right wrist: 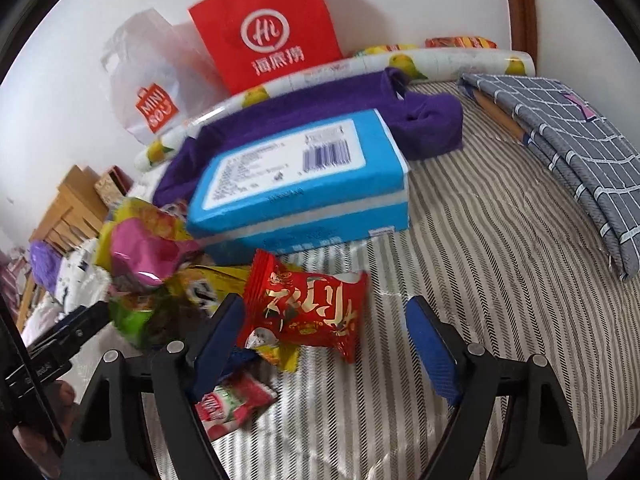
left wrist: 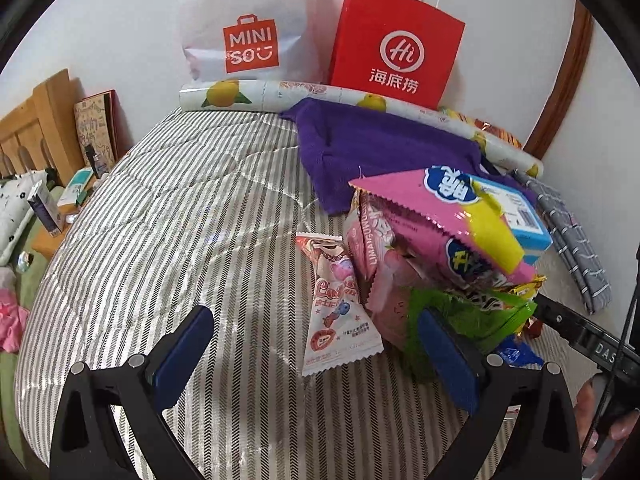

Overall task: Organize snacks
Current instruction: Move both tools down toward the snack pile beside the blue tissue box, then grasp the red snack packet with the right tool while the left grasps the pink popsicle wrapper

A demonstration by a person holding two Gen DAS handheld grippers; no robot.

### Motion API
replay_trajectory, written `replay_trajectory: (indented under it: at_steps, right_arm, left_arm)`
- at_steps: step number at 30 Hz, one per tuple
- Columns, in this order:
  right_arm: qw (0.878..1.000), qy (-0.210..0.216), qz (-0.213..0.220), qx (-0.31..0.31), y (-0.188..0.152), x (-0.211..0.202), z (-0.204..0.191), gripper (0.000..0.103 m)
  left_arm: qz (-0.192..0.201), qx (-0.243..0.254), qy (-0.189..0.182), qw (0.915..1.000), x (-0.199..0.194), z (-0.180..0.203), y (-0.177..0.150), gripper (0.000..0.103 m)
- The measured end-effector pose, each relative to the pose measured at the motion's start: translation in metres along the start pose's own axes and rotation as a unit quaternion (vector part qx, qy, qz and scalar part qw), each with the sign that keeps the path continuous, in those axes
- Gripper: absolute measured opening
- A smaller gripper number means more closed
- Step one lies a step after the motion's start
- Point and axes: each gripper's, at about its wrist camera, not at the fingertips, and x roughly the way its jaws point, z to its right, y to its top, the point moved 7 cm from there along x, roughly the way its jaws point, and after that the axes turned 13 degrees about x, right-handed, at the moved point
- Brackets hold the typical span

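Note:
A heap of snack packets lies on the striped bed cover point(left wrist: 160, 216): a big pink packet point(left wrist: 424, 216), a green packet point(left wrist: 472, 312) and a white-pink candy packet point(left wrist: 340, 312). A blue box point(right wrist: 304, 184) rests beside the heap. My left gripper point(left wrist: 316, 344) is open, with the candy packet lying between its fingers. My right gripper point(right wrist: 328, 332) is open, with a red packet point(right wrist: 308, 312) between its fingers and a small red-green packet point(right wrist: 232, 404) under the left finger.
A red paper bag point(left wrist: 396, 44) and a white Miniso bag point(left wrist: 248, 32) stand against the wall behind a lemon-print roll point(left wrist: 280, 96). A purple cloth point(left wrist: 376, 144) and a grey checked cloth point(right wrist: 568, 140) lie on the bed. A wooden headboard point(left wrist: 36, 128) is left.

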Motion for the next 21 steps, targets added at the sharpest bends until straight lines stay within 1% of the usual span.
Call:
replay_trajectory:
  at_steps: [3, 7, 9, 12, 14, 16, 17, 18, 21]
  right_arm:
    - [1.000, -0.011, -0.001, -0.002, 0.000, 0.008, 0.002, 0.083]
    - [0.999, -0.043, 0.000, -0.019, 0.000, 0.017, 0.011, 0.083]
    - [0.999, -0.044, 0.006, -0.031, -0.001, 0.017, 0.012, 0.083]
    - [0.996, -0.061, 0.011, -0.065, -0.004, 0.019, 0.013, 0.081]
    - [0.994, -0.073, 0.016, -0.079, -0.005, 0.019, 0.012, 0.074]
    - [0.991, -0.086, 0.024, -0.096, -0.003, 0.019, 0.012, 0.055]
    - [0.991, -0.085, 0.025, -0.101, -0.002, 0.018, 0.012, 0.051]
    - [0.991, -0.078, 0.023, -0.102, -0.001, 0.017, 0.012, 0.044]
    - [0.993, -0.066, 0.018, -0.091, 0.007, 0.014, 0.020, 0.043]
  left_arm:
    - [-0.002, -0.002, 0.002, 1.0000, 0.002, -0.001, 0.000, 0.102]
    - [-0.004, -0.006, -0.001, 1.0000, 0.004, -0.004, 0.000, 0.102]
    - [-0.005, -0.007, -0.001, 1.0000, 0.004, -0.005, -0.001, 0.102]
    - [-0.004, -0.008, -0.002, 1.0000, 0.003, -0.008, -0.002, 0.102]
    - [-0.001, -0.007, -0.004, 1.0000, 0.003, -0.008, -0.001, 0.102]
    - [-0.001, -0.002, -0.005, 1.0000, 0.004, -0.007, 0.000, 0.102]
    - [-0.004, 0.000, -0.004, 1.0000, 0.005, -0.007, 0.000, 0.102]
    - [-0.008, 0.002, -0.006, 1.0000, 0.006, -0.007, -0.001, 0.102]
    - [-0.007, 0.000, -0.015, 0.9999, 0.007, -0.007, 0.000, 0.102]
